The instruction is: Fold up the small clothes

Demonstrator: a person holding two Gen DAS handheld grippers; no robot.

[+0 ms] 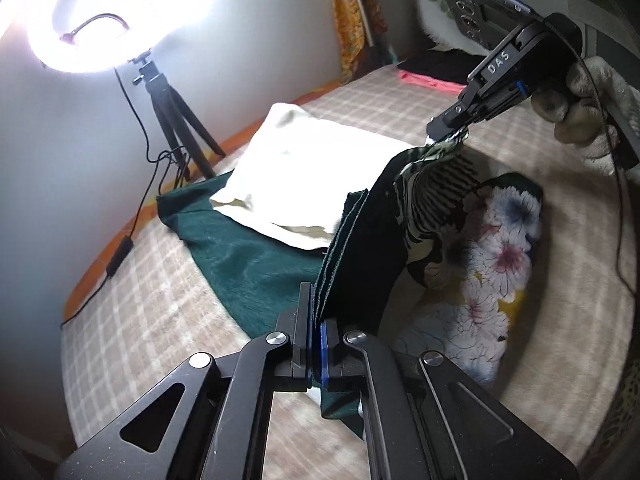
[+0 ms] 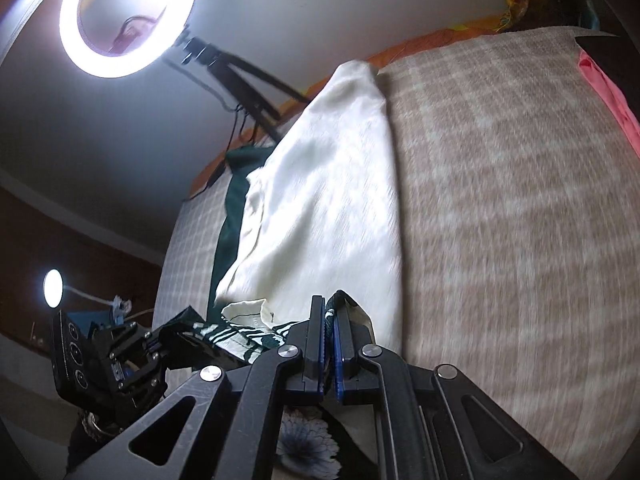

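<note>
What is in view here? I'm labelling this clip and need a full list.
dark green patterned garment: one, lifted between both grippers
floral cloth: one, white with flowers, under the garment
cream cloth: one, on the green cloth
green cloth: one, spread on the blanket
pink cloth: one, far end
checked blanket: one, beige, covers the bed
ring light: one, lit, on a black tripod
left gripper: black, jaws shut on the garment
right gripper: black, jaws shut on the garment
hand: gloved, holds the right gripper

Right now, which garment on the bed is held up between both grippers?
The dark green patterned garment, pinched by the left gripper and right gripper; the white garment and pink garment lie flat.
</note>
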